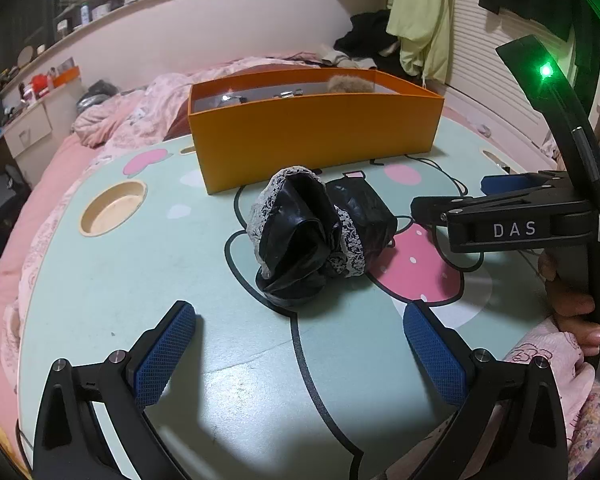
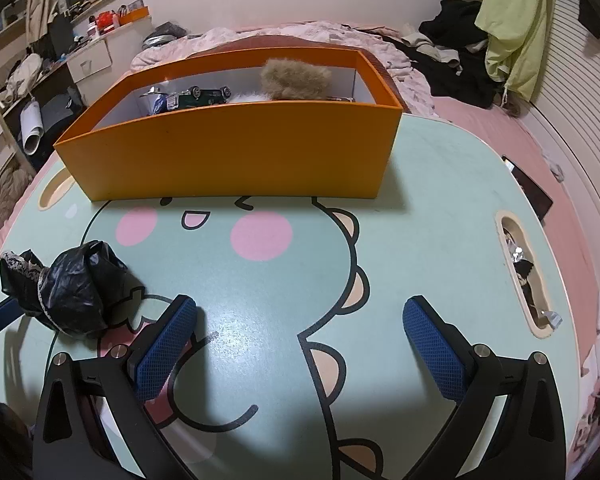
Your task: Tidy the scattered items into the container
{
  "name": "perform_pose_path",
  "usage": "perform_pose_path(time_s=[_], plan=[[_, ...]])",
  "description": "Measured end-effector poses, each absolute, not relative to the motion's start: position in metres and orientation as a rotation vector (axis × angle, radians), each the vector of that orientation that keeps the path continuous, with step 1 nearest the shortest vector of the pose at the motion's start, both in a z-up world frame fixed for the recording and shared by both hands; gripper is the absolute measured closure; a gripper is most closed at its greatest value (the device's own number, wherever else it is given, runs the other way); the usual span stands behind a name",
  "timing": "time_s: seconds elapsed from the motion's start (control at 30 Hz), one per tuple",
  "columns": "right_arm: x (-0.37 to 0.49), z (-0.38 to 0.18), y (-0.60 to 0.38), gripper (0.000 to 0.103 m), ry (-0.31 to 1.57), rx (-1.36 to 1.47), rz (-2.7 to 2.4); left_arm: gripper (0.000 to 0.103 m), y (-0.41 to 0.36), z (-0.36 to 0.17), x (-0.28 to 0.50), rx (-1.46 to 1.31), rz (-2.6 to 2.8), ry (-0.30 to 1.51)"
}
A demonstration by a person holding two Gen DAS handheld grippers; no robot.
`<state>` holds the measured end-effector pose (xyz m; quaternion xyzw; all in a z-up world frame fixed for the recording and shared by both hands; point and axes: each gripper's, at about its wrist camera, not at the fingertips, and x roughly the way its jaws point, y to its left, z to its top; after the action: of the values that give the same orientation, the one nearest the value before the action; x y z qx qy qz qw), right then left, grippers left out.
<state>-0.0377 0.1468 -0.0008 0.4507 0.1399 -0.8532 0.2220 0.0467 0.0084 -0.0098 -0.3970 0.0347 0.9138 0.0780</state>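
A crumpled black shiny cloth with lace trim (image 1: 320, 240) lies on the mint cartoon-printed table (image 1: 140, 280), just ahead of my left gripper (image 1: 300, 312). That gripper is open wide with nothing between its blue pads. The cloth also shows at the left of the right wrist view (image 2: 72, 288). Behind it stands the orange box (image 1: 316, 140), which holds a toy car (image 2: 204, 96), a furry brown item (image 2: 296, 78) and other small things. My right gripper (image 2: 300, 306) is open over bare table, to the right of the cloth and touching nothing.
The table (image 2: 440, 200) has a round cup recess (image 1: 114, 208) at its left and a long slot (image 2: 524, 272) at its right. It rests on a bed with pink bedding (image 1: 112, 120). A hand (image 1: 572, 308) holds the right gripper's handle. Clothes are piled behind the box.
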Motion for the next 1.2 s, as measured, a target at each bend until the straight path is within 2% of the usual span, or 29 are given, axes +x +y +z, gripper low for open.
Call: perform_pose_path(time_s=[0.07,0.1,0.13,0.17,0.2,0.27,0.3,0.47,0.67,0.87,1.0,1.03,1.07,1.1,1.2], plan=[[-0.036,0.001,0.147,0.003,0.389,1.242,-2.351,0.0,0.009,-0.007,0.047,-1.185,2.736,0.102],[-0.034,0.003,0.147,0.008,0.385,1.223,-2.355,0.0,0.009,-0.006,0.048,-1.182,2.737,0.102],[-0.03,0.008,0.148,0.021,0.378,1.186,-2.365,0.0,0.01,-0.006,0.049,-1.179,2.736,0.1],[-0.026,0.015,0.148,0.027,0.372,1.142,-2.375,0.0,0.01,-0.006,0.05,-1.175,2.735,0.099],[-0.023,0.025,0.148,0.029,0.358,1.097,-2.38,0.0,0.009,-0.005,0.051,-1.172,2.734,0.098],[-0.024,0.047,0.145,0.041,0.287,1.029,-2.362,0.0,0.009,-0.005,0.051,-1.168,2.732,0.097],[-0.028,0.059,0.142,0.043,0.238,1.015,-2.337,0.0,0.009,-0.005,0.051,-1.166,2.73,0.095],[-0.067,0.101,0.092,0.062,0.115,1.058,-2.121,0.0,0.01,-0.004,0.054,-1.156,2.728,0.085],[-0.121,0.076,0.03,0.063,0.082,1.305,-2.023,0.0,0.011,-0.003,0.055,-1.144,2.724,0.065],[-0.14,0.051,-0.01,0.062,0.296,1.39,-2.173,0.0,0.009,-0.001,0.055,-1.137,2.721,0.048],[-0.148,0.032,-0.016,0.059,0.316,1.497,-2.149,0.0,0.006,0.0,0.055,-1.125,2.716,0.012],[-0.149,0.032,-0.015,0.06,0.312,1.489,-2.159,0.0,0.005,0.001,0.055,-1.123,2.715,0.006],[-0.149,0.033,-0.014,0.071,0.312,1.467,-2.177,0.0,0.005,0.001,0.055,-1.12,2.715,0.001],[-0.147,0.036,-0.011,0.076,0.312,1.437,-2.187,0.0,0.005,0.002,0.056,-1.119,2.715,-0.004],[-0.14,0.045,0.004,0.076,0.225,1.38,-2.14,0.0,0.005,0.003,0.055,-1.117,2.714,-0.014]])
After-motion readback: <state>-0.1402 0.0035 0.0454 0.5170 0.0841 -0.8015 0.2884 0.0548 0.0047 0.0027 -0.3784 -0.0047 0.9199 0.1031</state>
